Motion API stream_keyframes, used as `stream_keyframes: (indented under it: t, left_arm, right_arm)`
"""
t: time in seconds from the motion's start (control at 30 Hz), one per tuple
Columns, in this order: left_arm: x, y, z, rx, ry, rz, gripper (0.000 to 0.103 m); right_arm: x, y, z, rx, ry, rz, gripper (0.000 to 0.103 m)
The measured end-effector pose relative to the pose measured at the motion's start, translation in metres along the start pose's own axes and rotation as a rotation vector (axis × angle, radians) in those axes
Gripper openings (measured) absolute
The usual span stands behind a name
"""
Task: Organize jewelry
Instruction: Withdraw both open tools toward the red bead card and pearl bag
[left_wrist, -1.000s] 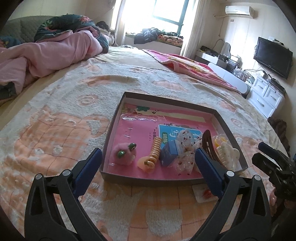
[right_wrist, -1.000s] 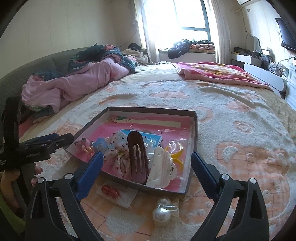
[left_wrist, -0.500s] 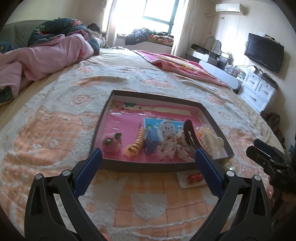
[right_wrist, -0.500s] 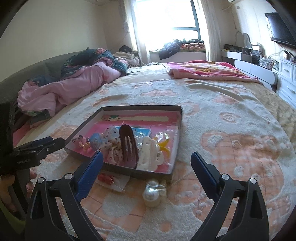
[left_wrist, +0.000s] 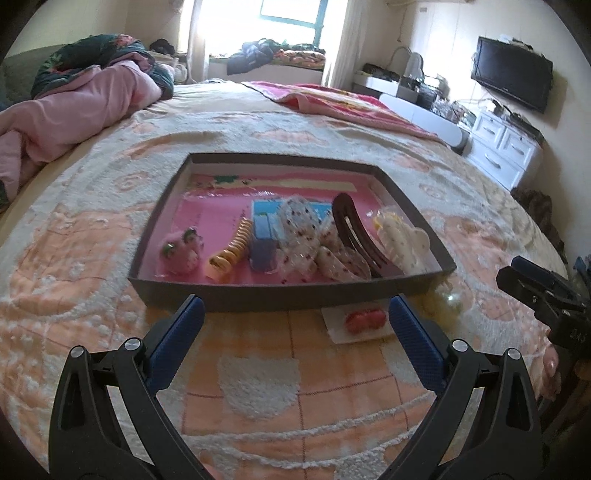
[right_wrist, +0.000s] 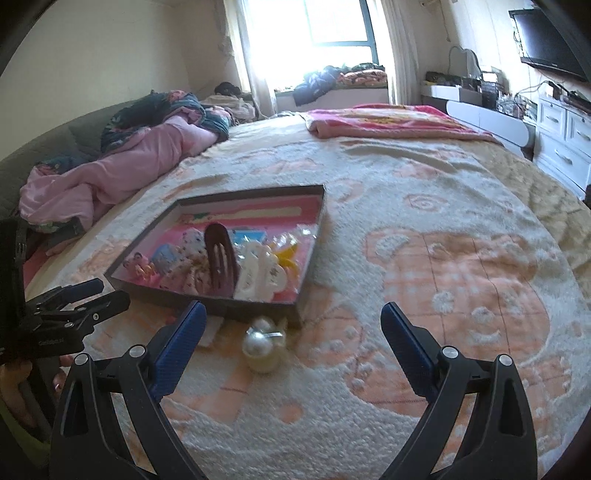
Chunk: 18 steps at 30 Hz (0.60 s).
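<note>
A shallow dark box (left_wrist: 258, 295) with a pink lining lies on the bed. It holds a pink plush clip (left_wrist: 181, 251), an orange spiral tie (left_wrist: 229, 251), a blue clip (left_wrist: 263, 240), a spotted bow (left_wrist: 314, 240), a brown hair clip (left_wrist: 354, 236) and a white claw clip (left_wrist: 402, 236). In front of the box lie a red clip in a clear packet (left_wrist: 364, 319) and a pearl piece (right_wrist: 262, 341). My left gripper (left_wrist: 295, 321) is open and empty, just short of the box. My right gripper (right_wrist: 293, 325) is open and empty, above the pearl piece.
The bed has a peach and white patterned blanket (right_wrist: 443, 295). A pink quilt (left_wrist: 66, 110) is heaped at the far left. A red blanket (left_wrist: 343, 103) lies at the far side. White drawers (left_wrist: 509, 147) and a wall TV (left_wrist: 513, 74) stand to the right.
Both grippers have drawn back from the box, so it looks smaller and farther. The red packet and the pearl piece now show fully in front of it. Both grippers stay open.
</note>
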<state>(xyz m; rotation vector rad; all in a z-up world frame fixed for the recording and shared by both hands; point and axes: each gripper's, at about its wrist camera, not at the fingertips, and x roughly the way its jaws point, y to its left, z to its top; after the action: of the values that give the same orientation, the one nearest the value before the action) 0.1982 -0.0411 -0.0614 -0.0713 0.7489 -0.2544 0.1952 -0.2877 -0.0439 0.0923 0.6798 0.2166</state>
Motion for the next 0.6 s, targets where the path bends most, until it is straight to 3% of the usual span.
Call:
stream_keyframes:
  t: [0.23, 0.6]
  left_arm:
    - [0.016, -0.01, -0.01, 0.036, 0.059, -0.022, 0.091]
    - [0.038, -0.026, -0.018, 0.1, 0.121, -0.036, 0.091]
  right_arm:
    - [0.008, -0.005, -0.006, 0.011, 0.042, 0.018, 0.091]
    - [0.033, -0.002, -0.009, -0.03, 0.157, 0.097, 0.069]
